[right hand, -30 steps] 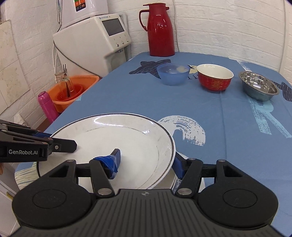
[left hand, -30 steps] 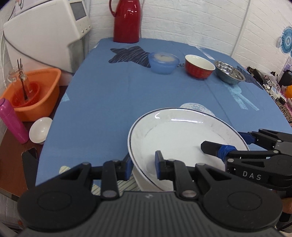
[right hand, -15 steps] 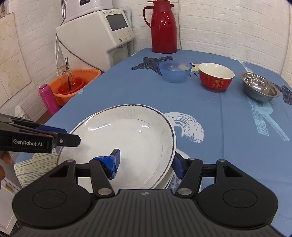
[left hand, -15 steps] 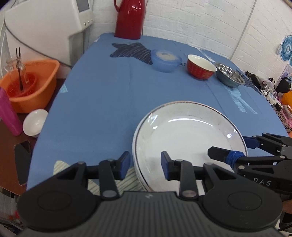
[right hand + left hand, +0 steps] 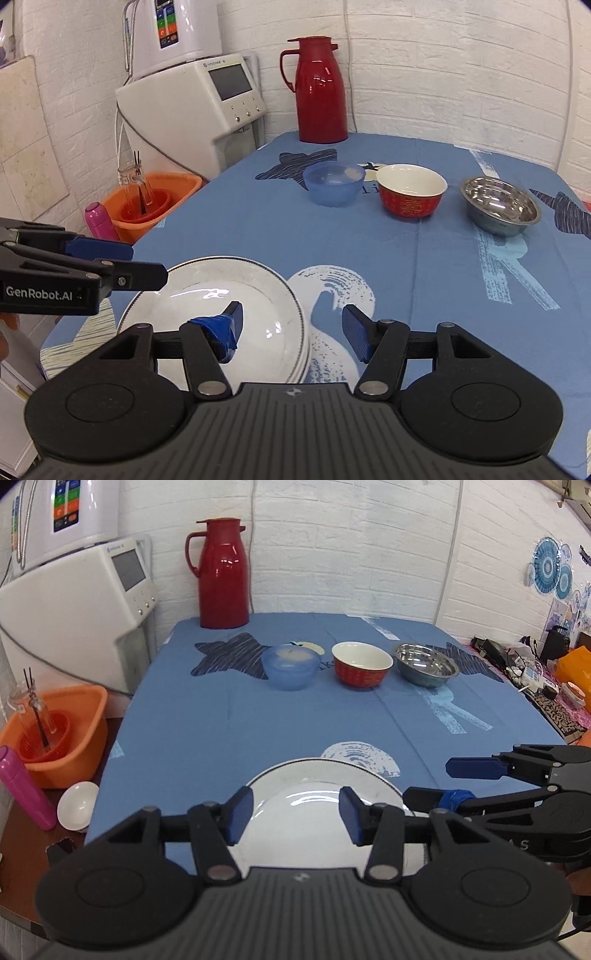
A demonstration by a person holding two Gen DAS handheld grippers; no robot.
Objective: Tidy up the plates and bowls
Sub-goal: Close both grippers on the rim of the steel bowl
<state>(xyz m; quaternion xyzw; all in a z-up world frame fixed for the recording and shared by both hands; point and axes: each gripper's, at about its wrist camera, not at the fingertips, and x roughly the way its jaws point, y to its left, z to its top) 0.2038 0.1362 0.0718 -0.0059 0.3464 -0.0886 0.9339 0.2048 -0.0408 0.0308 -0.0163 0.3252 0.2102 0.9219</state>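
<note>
plates: sitting stacked on the blue worktop at about 6 o'clock, near edge
left hand-held gripper: hanging above the stack, jaws gaping wide, gripping nothing
right hand-held gripper: hovering over the stack's right rim, also spread wide and holding nothing
bowls: blue bowl, red bowl and steel bowl lining up around 12 o'clock, well apart from the plates
</note>
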